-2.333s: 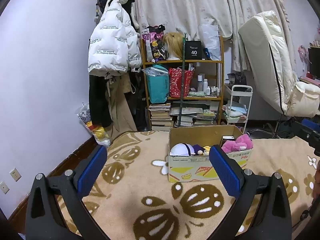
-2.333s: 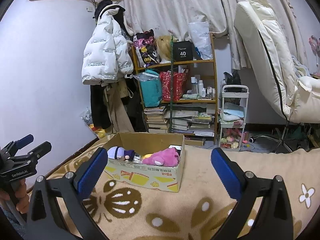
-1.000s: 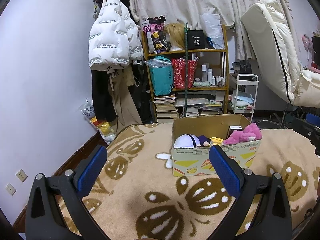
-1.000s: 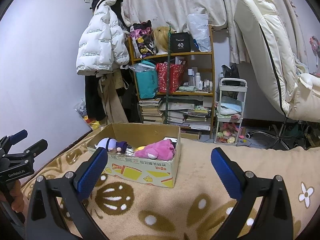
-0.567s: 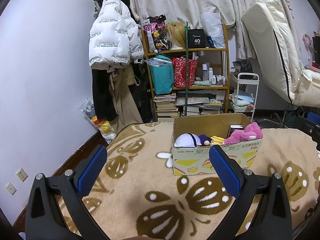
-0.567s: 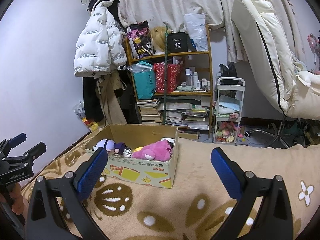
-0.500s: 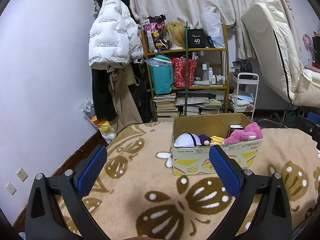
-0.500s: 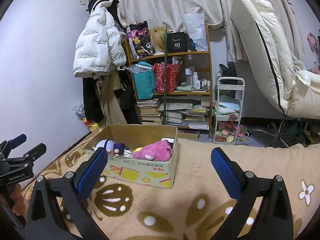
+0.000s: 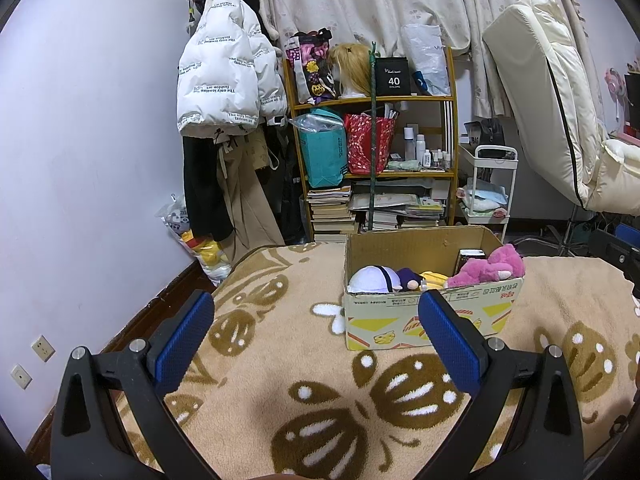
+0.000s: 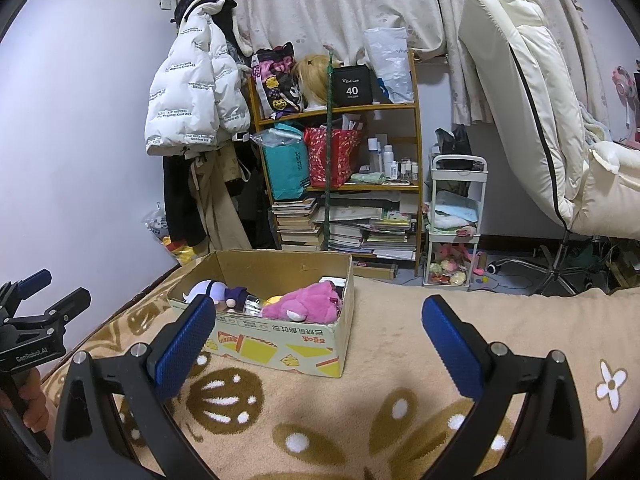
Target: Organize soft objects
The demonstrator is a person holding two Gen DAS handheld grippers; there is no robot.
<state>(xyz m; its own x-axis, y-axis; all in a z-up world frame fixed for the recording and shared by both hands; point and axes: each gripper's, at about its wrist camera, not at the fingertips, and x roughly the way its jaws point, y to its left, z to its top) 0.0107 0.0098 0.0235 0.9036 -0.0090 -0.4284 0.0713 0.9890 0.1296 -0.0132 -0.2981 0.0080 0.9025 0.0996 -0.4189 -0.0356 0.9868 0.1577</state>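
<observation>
the left gripper [image 9: 316, 320] hovered low over the patterned blanket [image 9: 280, 380], its blue pads [image 9: 184, 336] spread wide with nothing between them. the right gripper [image 10: 316, 324] hung the same way over the same blanket [image 10: 400, 360], pads [image 10: 448, 344] far apart and empty. in the right wrist view the left gripper [image 10: 36, 300] showed at the left edge, gripped from below by a hand [image 10: 30, 404].

just beyond both tools a cardboard box [image 9: 424, 316] sat on the blanket, open at the top. inside it, a pink plush toy [image 9: 488, 268] lay against the right end, partly over the rim, and a white and purple plush [image 9: 376, 280] lay at the left end, with something yellow [image 9: 434, 278] between them. the right wrist view showed the box [image 10: 280, 344] from its other corner, the pink plush toy [image 10: 304, 302] near the front wall and the white and purple plush [image 10: 216, 292] farther left.

behind the box a wooden shelf [image 9: 376, 140] stood by the wall, stacked with books, bottles, a teal bag and a red bag. a white puffer jacket [image 9: 224, 80] hung to its left, above darker clothes. a small white cart [image 9: 486, 192] stood to the right of the shelf, and a cream reclining chair [image 9: 560, 120] rose at the far right. pale curtains [image 9: 360, 4] covered the back wall.
</observation>
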